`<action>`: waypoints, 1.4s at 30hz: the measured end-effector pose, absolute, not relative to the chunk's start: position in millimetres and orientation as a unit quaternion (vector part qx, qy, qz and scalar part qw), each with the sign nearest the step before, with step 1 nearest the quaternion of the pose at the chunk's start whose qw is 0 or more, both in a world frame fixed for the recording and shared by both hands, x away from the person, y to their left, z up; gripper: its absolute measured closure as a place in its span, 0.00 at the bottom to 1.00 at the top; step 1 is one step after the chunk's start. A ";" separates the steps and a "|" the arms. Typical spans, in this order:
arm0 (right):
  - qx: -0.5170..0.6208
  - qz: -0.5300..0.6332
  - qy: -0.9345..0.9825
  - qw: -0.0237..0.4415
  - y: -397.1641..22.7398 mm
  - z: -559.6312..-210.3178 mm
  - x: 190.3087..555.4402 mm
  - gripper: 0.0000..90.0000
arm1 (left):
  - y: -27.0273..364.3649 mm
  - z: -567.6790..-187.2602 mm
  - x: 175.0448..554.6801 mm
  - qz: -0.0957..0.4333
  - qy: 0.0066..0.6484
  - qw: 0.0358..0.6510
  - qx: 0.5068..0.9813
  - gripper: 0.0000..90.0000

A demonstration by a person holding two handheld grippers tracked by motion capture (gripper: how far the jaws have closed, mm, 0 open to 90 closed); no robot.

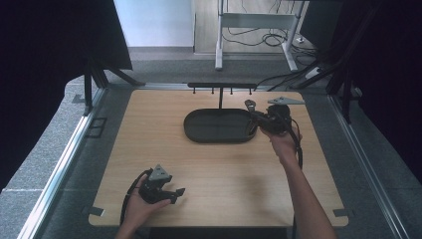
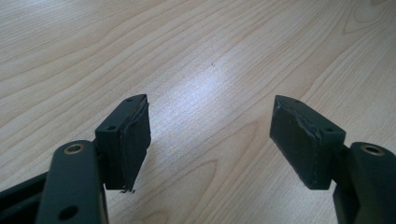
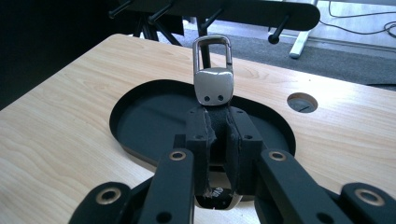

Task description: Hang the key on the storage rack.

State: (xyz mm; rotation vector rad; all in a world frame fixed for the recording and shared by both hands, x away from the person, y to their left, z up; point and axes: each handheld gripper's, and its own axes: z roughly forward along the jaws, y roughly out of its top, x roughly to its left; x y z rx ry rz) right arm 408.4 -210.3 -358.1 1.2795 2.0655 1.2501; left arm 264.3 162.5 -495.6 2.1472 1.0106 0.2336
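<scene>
Wooden bench [image 1: 214, 164] carries a dark oval tray [image 1: 219, 126]. Right gripper [image 3: 218, 135] fingers pinch a metal clasp [image 3: 213, 70] above the tray. Left gripper [image 2: 210, 135] fingers are spread over bare wood.

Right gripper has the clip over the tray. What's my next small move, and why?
Probably lift the clip toward the rack behind the tray: the right gripper is shut on it, its loop up, and the pegs look bare. That's a guess.
</scene>
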 end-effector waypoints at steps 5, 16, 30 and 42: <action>0.462 0.447 0.738 0.206 -209.2 -356.6 414.9 0.89 | 163.2 -495.5 264.3 0.091 0.394 0.371 0.836 0.33; 0.478 0.447 0.725 0.213 -212.0 -356.8 435.3 0.89 | 162.8 -496.3 264.7 0.089 0.394 0.369 0.837 0.33; 0.506 0.437 0.711 0.218 -216.3 -369.6 463.2 0.89 | 164.6 -496.6 265.3 0.088 0.396 0.371 0.835 0.33; 0.511 0.433 0.708 0.223 -206.4 -381.8 474.4 0.89 | 166.6 -497.3 265.5 0.085 0.399 0.374 0.833 0.33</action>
